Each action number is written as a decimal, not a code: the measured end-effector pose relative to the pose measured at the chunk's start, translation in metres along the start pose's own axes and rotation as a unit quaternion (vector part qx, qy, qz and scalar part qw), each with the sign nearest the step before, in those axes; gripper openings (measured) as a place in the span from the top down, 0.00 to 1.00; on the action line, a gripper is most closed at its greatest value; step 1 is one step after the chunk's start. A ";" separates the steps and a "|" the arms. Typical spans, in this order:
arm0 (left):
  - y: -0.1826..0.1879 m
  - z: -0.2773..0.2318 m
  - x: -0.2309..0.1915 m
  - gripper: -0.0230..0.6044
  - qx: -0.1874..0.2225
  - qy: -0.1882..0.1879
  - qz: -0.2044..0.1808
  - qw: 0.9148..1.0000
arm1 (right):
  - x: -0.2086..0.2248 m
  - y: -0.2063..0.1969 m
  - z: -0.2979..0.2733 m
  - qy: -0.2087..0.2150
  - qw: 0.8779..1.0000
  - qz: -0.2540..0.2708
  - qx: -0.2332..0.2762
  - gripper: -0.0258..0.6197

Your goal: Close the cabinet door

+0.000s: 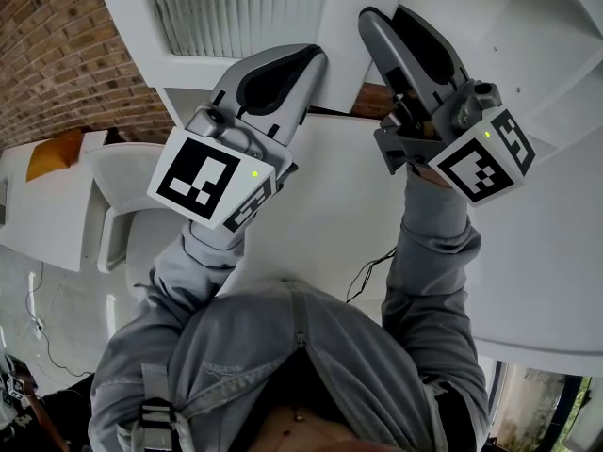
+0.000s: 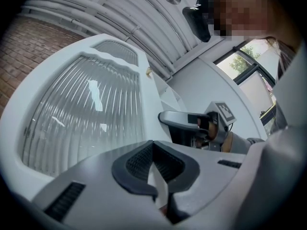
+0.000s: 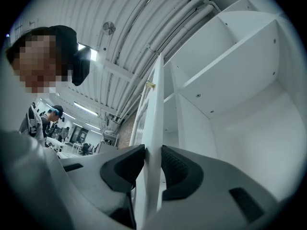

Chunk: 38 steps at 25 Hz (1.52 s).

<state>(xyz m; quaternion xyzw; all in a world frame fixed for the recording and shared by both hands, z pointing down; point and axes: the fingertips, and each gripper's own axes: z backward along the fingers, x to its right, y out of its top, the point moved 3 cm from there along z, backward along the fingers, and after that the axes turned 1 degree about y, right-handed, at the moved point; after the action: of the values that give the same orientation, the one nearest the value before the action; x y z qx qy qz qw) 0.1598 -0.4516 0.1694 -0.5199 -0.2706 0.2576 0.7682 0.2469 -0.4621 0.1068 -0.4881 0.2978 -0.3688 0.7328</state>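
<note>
Two grippers: the right gripper is clamped on the free edge of the cabinet door. The left gripper has its jaws together at the tips, holding nothing; only a white sliver shows behind them.
Door axis: the edge runs upright, straight through the right jaws.
Way to go: the shelves lie right of that edge in the right gripper view, so the swing likely goes that way.
Nearer hand: the right one, on the door itself. The left lies beside the ribbed glass panel.
Surface: white flat surface under both arms.
Room: brick wall, ribbed ceiling — a large hall.
</note>
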 end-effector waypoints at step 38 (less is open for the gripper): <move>-0.015 -0.029 -0.007 0.96 -0.021 0.045 -0.016 0.999 | 0.043 -0.016 0.014 -0.060 0.998 -0.010 0.017 0.77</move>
<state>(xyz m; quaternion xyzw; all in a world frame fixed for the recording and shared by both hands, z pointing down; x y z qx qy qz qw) 0.1767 -0.4802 0.1731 -0.5429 -0.2494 0.2162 0.7722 0.2775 -0.4947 0.1236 -0.5001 0.2420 -0.3512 0.7536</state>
